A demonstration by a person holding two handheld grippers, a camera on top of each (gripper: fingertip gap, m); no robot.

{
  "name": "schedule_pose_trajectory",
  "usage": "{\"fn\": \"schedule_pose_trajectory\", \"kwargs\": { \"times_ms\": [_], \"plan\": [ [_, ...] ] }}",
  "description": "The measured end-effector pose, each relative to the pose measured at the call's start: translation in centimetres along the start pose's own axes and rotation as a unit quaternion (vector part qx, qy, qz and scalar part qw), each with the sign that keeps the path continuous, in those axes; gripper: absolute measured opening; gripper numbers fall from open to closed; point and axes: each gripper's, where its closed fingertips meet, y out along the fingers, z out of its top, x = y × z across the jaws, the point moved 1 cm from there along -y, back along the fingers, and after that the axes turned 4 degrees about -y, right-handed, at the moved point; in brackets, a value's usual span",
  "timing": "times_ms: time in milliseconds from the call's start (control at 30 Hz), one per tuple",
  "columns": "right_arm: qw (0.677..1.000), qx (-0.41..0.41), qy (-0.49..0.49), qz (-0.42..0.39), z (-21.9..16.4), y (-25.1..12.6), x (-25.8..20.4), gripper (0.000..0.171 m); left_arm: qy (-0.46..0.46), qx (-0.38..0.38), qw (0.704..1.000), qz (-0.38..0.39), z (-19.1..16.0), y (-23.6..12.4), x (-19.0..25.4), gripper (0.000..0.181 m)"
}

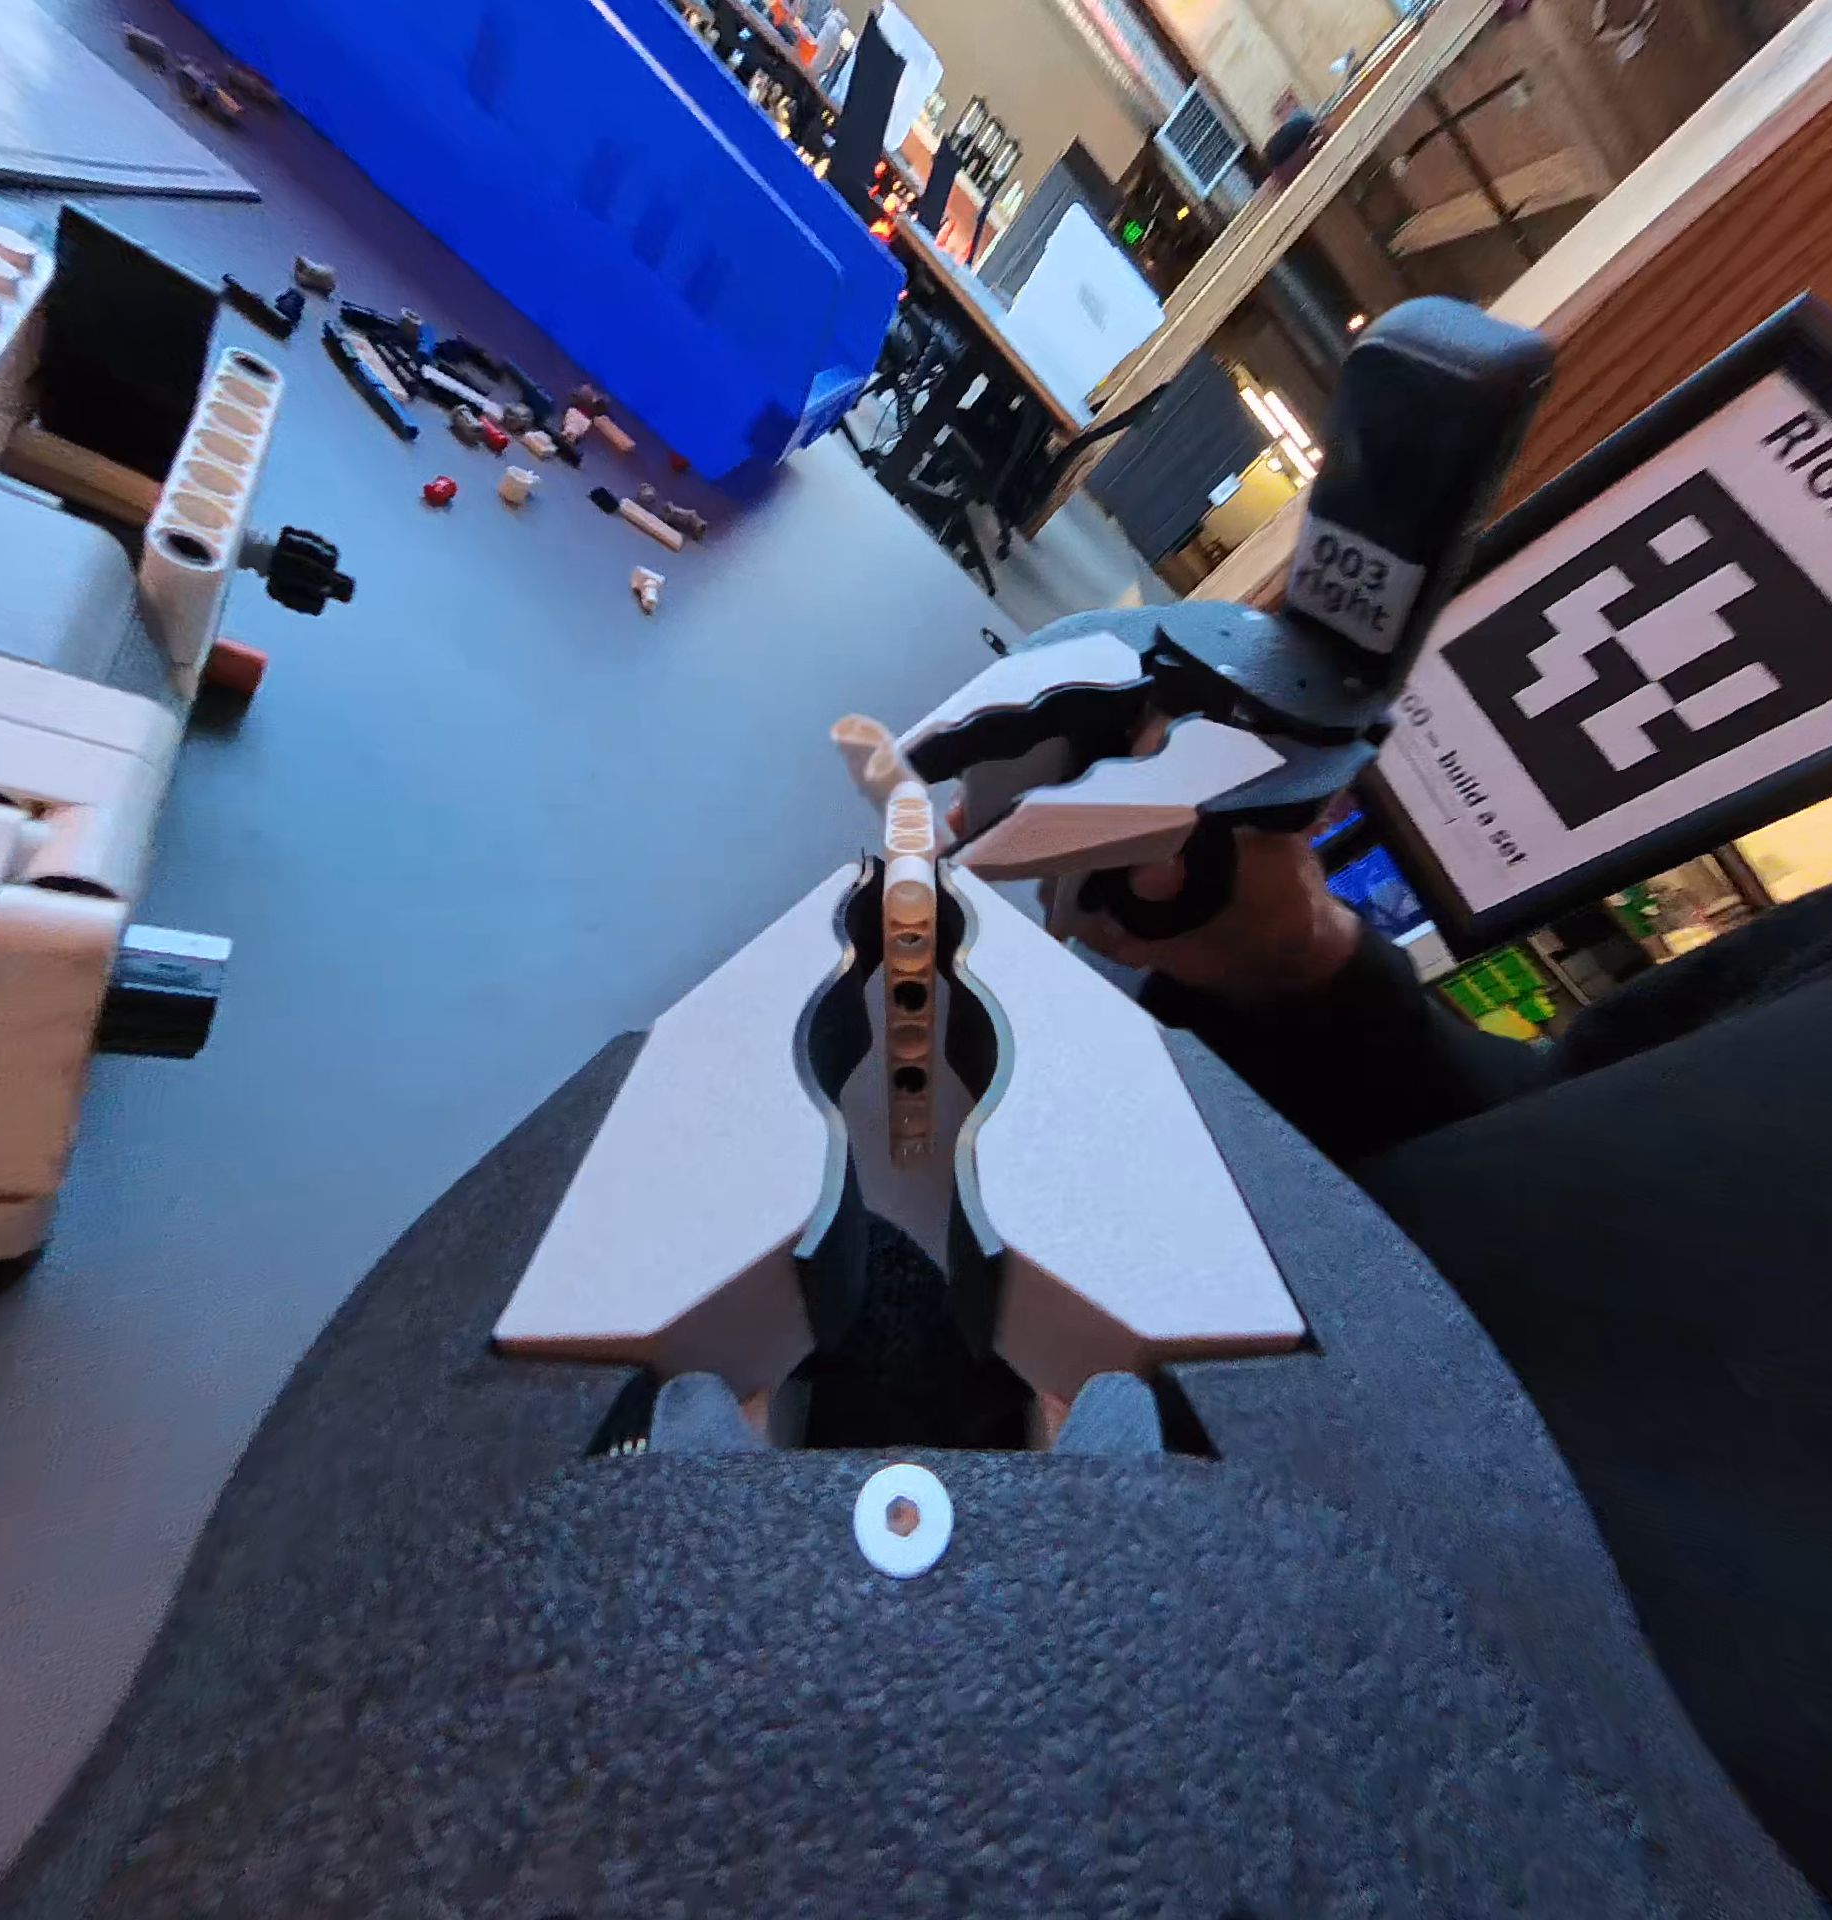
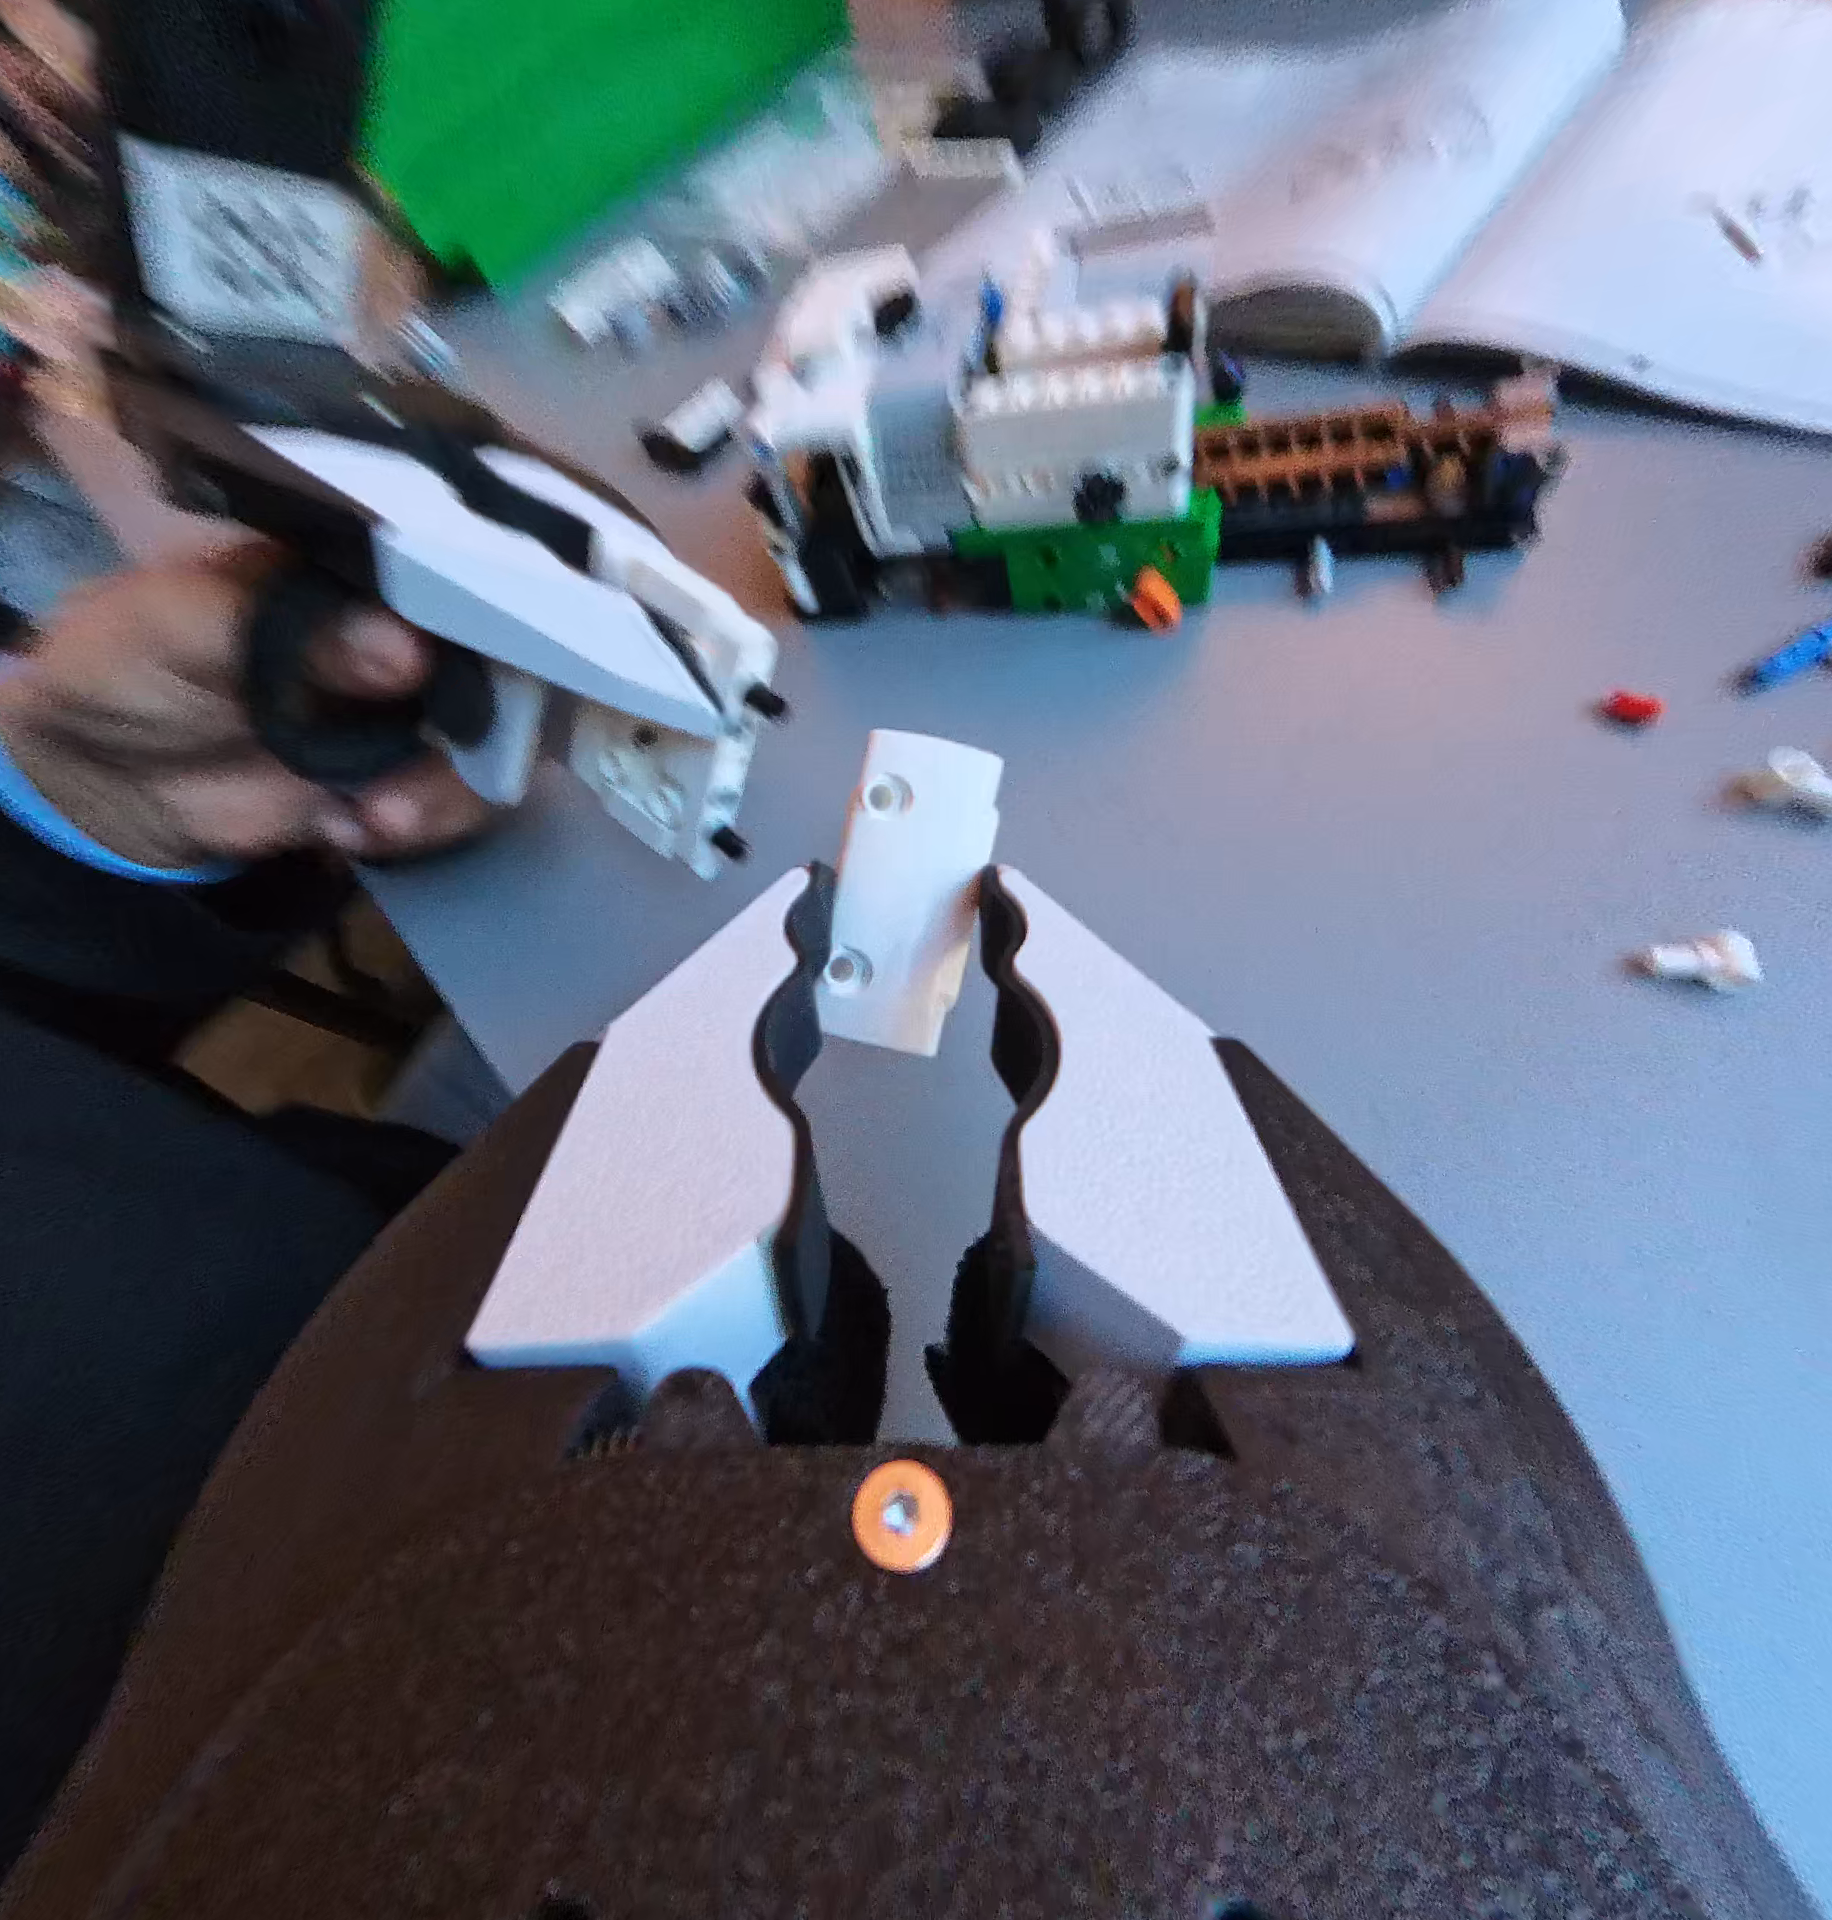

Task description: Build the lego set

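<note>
My left gripper (image 1: pixel 907 873) is shut on a white beam with holes (image 1: pixel 907 1039), held on edge above the grey table. In the right wrist view it (image 2: pixel 740 696) shows at the left, and the beam assembly (image 2: pixel 663 774) carries two black pins. My right gripper (image 2: pixel 901 883) is shut on a white curved panel piece (image 2: pixel 912 894) at its fingertips. In the left wrist view the right gripper (image 1: pixel 933 805) sits just beyond my left fingertips, with the panel (image 1: pixel 865 753) close to the beam's end. The partly built model (image 2: pixel 995 457) stands on the table behind.
Loose small parts (image 1: pixel 476 416) lie scattered on the table (image 1: pixel 496 831), and more parts (image 2: pixel 1701 956) lie at the right. A blue bin (image 1: pixel 579 187), a green box (image 2: pixel 579 104), an open booklet (image 2: pixel 1670 208) and a framed marker sign (image 1: pixel 1618 644) stand around the edges. Tip to tip, the grippers are about 5 centimetres apart.
</note>
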Motion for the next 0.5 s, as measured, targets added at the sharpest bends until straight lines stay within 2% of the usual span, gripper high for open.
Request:
{"fn": "schedule_pose_trajectory", "kwargs": {
  "times_ms": [100, 233, 367, 500],
  "plan": [
    [0.989, 0.113, 0.031, 0.091, 2.6, -1.0, -1.5, 0.028, -0.019, 0.03, 0.998, -0.05, 0.7, 0.0, 1.4, 0.006],
    [0.962, 0.188, 0.058, 0.189, 4.1, -1.8, -3.2, 0.027, -0.037, 0.063, 0.993, -0.091, 1.6, -0.1, 2.5, 0.006],
    [0.943, 0.241, 0.065, 0.219, 4.9, -3.0, -2.7, 0.028, 0.015, 0.06, 0.997, -0.054, 1.4, -0.2, 2.3, 0.006],
    [0.937, 0.252, 0.087, 0.227, 4.9, -3.2, -1.4, 0.028, 0.039, 0.071, 0.995, -0.052, 1.7, -0.7, 2.9, 0.006]
  ]
}}
